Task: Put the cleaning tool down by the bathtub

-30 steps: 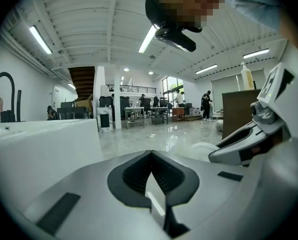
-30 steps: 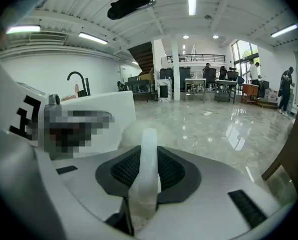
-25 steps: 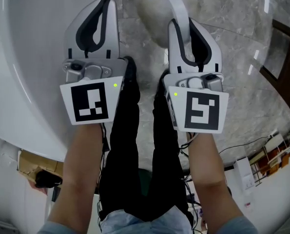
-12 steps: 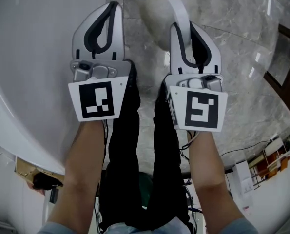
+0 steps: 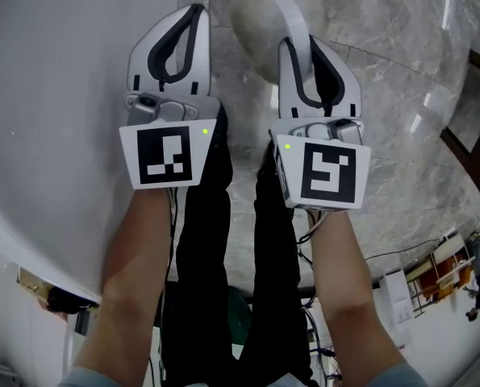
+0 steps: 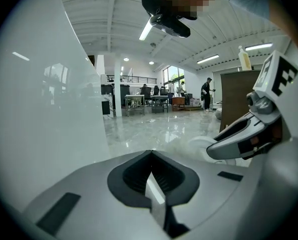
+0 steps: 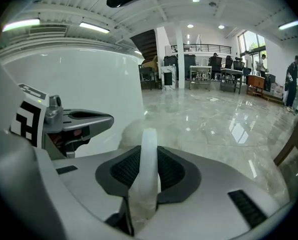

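Note:
The cleaning tool is a pale fluffy round head (image 5: pixel 254 24) on a white curved handle (image 5: pixel 293 13). My right gripper (image 5: pixel 302 47) is shut on that handle, which runs out between its jaws in the right gripper view (image 7: pixel 149 156), with the fluffy head (image 7: pixel 130 132) just beyond. The tool hangs over the marble floor, close beside the white bathtub (image 5: pixel 62 95) on the left. My left gripper (image 5: pixel 193 10) is shut with nothing in it, its jaws meeting at the tip (image 6: pixel 151 152), and it is held next to the tub wall (image 6: pixel 48 109).
Grey marble floor (image 5: pixel 385 95) stretches to the right. The person's legs in black trousers (image 5: pixel 223 240) stand below the grippers. A dark wooden cabinet (image 5: pixel 475 111) is at the right edge, and cables (image 5: pixel 385 252) lie behind. Desks and people show far off.
Both grippers have sunk toward the floor beside the tub, the right one carrying the tool. Neither gripper's jaws have changed.

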The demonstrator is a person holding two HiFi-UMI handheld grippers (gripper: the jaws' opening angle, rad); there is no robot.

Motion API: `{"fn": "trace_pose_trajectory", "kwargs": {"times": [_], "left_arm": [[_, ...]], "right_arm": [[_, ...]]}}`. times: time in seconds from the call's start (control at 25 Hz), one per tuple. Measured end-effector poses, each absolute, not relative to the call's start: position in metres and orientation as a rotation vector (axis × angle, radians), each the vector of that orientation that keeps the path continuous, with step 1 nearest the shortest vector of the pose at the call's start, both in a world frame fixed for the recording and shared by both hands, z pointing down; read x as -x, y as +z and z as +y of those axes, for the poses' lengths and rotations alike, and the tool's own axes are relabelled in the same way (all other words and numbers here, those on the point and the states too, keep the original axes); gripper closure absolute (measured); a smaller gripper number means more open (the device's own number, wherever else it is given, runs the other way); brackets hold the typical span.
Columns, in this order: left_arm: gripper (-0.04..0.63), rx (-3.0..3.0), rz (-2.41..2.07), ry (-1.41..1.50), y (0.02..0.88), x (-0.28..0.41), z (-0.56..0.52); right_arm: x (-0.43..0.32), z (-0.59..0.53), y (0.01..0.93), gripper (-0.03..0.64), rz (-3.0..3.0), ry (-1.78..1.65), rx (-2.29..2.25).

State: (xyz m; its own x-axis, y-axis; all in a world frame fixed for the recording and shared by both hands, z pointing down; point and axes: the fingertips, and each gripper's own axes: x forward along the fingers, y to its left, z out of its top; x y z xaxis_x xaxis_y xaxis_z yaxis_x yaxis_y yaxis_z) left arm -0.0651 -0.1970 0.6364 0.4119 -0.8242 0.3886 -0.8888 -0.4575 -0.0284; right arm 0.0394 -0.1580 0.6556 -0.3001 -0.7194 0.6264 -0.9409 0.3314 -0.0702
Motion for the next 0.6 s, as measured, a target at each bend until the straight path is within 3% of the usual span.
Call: {"fn": "trace_pose_trajectory", "kwargs": {"times": [0.6], "left_arm": [[0.580,-2.456,-1.597,0.450,0.674,0.077,-0.229]], "right_arm": [[-0.032,-0.155,0.719,0.516,-2.068,0.646,-1.454]]}}
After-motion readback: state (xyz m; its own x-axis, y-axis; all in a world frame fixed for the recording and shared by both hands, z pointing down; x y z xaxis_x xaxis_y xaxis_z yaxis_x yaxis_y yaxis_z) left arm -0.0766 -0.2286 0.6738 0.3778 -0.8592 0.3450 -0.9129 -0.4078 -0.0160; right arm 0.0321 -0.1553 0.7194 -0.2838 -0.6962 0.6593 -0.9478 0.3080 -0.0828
